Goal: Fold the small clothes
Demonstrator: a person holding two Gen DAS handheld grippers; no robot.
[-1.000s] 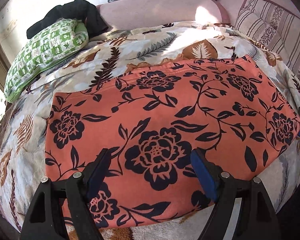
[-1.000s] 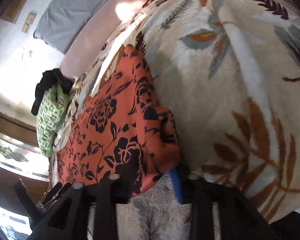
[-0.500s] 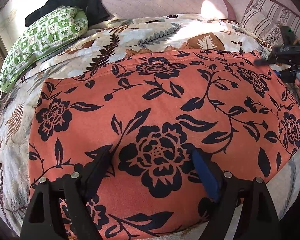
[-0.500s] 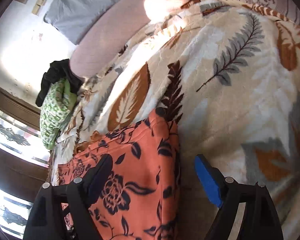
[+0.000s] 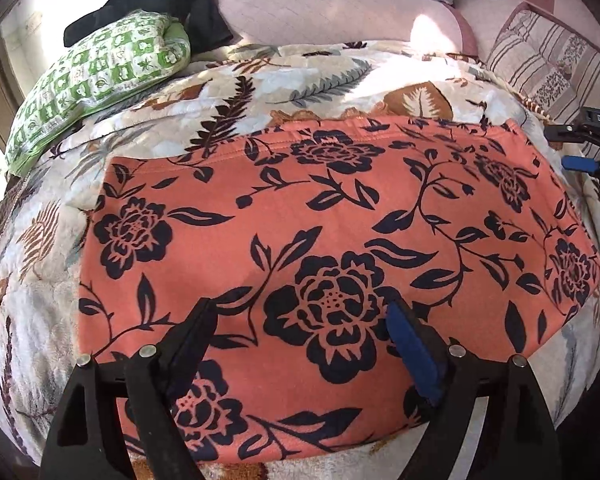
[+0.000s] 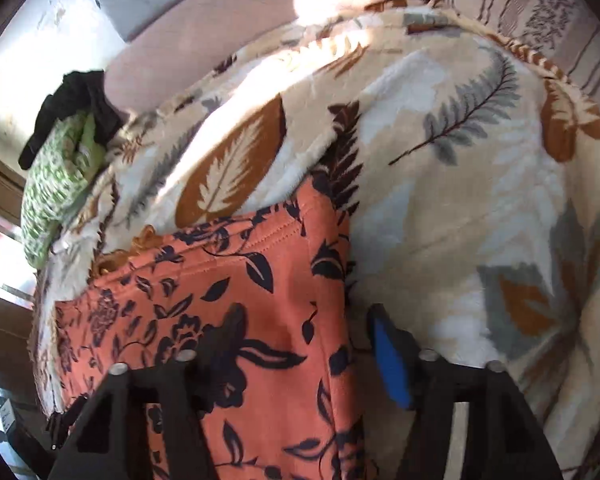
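Lying flat on the leaf-print blanket (image 5: 320, 76), the orange floral garment (image 5: 320, 220) — left claw (image 5: 300, 320) and right claw (image 6: 304, 332) both spread.

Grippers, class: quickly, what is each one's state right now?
Left gripper: open, above the orange cloth, holding nothing.
Right gripper: open, straddling the cloth's edge, holding nothing.

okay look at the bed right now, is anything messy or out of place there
Nothing stands out on the orange floral garment: it lies spread flat on the leaf-print blanket. The only untidy spot is a black cloth bunched loosely on top of the green pillow.
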